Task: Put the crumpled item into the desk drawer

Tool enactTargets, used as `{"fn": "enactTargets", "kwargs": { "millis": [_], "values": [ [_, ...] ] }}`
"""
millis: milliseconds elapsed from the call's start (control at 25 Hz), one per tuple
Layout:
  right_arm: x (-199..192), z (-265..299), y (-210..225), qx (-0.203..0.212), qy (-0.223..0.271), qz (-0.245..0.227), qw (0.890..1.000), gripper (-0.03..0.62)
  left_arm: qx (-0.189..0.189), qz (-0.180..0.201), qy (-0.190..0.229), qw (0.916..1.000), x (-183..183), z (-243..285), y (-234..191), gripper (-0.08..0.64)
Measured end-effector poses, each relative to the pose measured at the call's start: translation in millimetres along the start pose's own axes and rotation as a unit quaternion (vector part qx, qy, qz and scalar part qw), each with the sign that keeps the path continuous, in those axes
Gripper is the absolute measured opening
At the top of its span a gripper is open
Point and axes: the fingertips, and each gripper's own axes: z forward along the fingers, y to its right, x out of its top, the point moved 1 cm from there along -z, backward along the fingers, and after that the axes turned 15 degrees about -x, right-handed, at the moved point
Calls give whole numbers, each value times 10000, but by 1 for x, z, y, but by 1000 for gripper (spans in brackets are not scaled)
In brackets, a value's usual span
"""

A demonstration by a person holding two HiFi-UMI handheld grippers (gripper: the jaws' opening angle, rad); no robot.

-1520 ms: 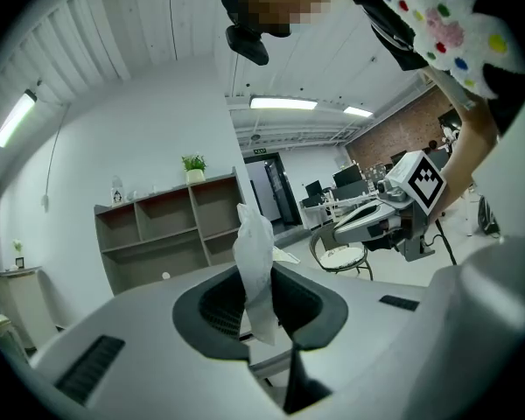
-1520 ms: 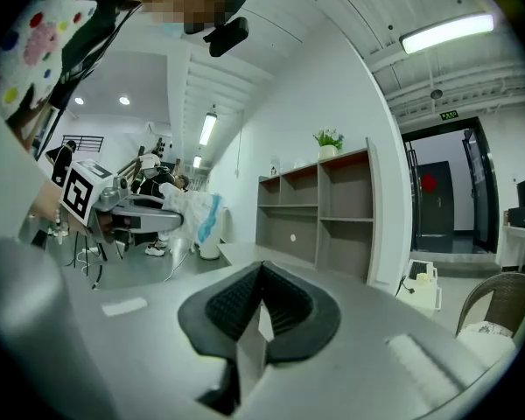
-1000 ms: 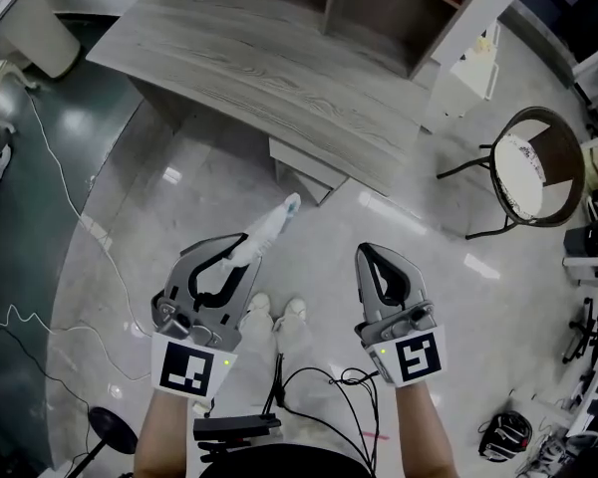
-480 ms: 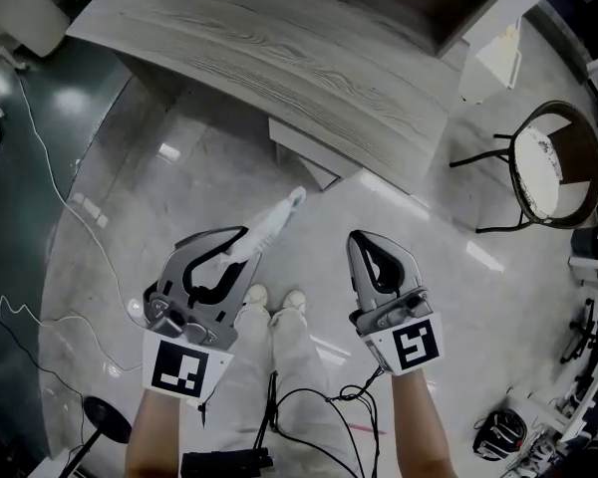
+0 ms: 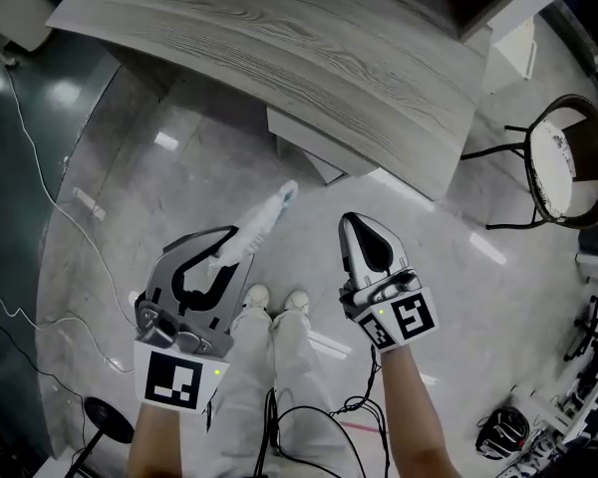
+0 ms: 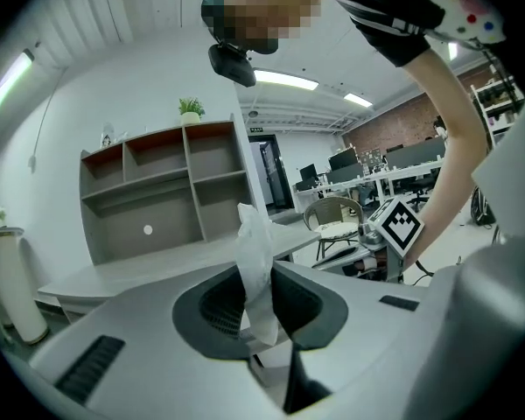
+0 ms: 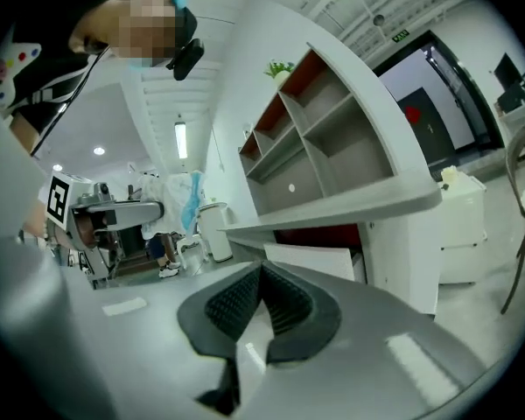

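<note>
Left tongs [image 5: 237, 251], nearly level, clamp the crumpled item [image 5: 269, 212].

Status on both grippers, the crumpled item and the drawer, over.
Left gripper shut on crumpled item, sticking out past jaws. Right gripper shut, empty. Drawer under desk ahead, nothing seen in the way.

Desk top [image 5: 279, 58], 12 o'clock: grey wood grain, matt. Floor [image 5: 169, 187]: grey, polished, glossy, with light glare. Crumpled item [image 5: 266, 220]: thin, white, crinkled, paper-like. Left gripper [image 5: 234, 242] and right gripper [image 5: 354, 222]: smooth matt grey plastic shells; pads [image 7: 236, 303] black, ribbed. Chair [image 5: 558, 172], 3 o'clock: dark metal frame.
</note>
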Motion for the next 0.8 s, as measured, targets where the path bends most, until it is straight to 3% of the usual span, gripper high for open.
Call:
{"fn": "enactTargets", "kwargs": {
  "millis": [160, 560, 800],
  "values": [
    [-26, 18, 16, -73, -98, 491, 9987, 11, 51, -105, -45, 9999, -14, 5, -3, 61],
    [-89, 58, 60, -179, -481, 1514, 9871, 137, 70, -207, -140, 9997, -41, 26, -7, 61],
    [-116, 83, 80, -142, -617, 2647, 9623, 230, 64, -135, -204, 9997, -48, 38, -9, 61]
  ]
}}
